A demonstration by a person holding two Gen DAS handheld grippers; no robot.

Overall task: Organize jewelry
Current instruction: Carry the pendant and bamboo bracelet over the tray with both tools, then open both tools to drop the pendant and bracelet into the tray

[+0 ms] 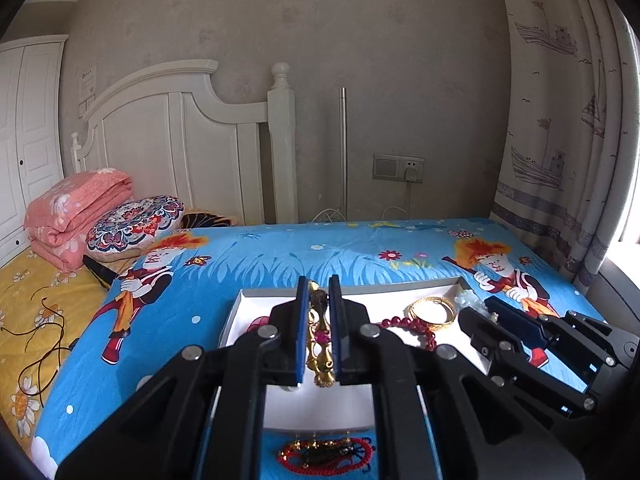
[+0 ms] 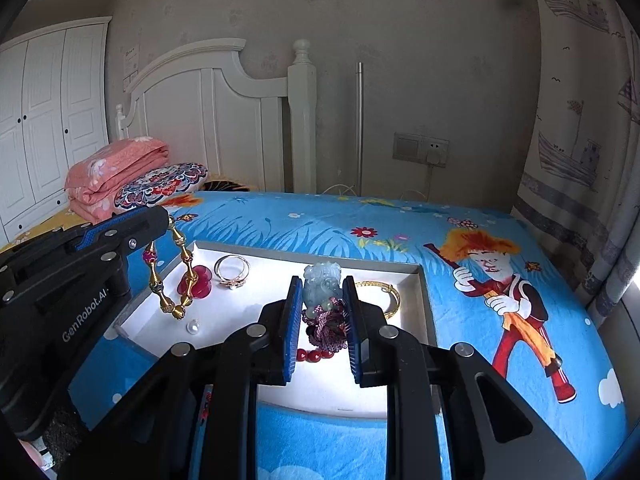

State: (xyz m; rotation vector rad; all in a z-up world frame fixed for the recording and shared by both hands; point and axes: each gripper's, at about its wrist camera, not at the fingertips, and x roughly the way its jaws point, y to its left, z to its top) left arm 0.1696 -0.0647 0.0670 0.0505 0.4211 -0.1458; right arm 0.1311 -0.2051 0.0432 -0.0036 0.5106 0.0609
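Note:
A white shallow tray (image 2: 424,280) lies on the blue cartoon bedspread. My left gripper (image 1: 319,292) is shut on a gold bead bracelet (image 1: 319,344), which hangs over the tray's left end in the right wrist view (image 2: 176,280). My right gripper (image 2: 320,292) has its jaws around a pale jade pendant (image 2: 322,284) with a purple knotted cord (image 2: 328,330); whether they press it is unclear. In the tray lie a silver ring (image 2: 232,270), a red pendant (image 2: 198,282), a pearl (image 2: 193,326), a gold bangle (image 2: 390,296) and red beads (image 2: 314,356).
A red bead bracelet with dark tassel (image 1: 326,456) lies on the bedspread in front of the tray. Folded pink quilt (image 1: 76,216) and patterned pillow (image 1: 136,220) sit at the far left by the headboard. Curtain (image 1: 560,120) hangs on the right.

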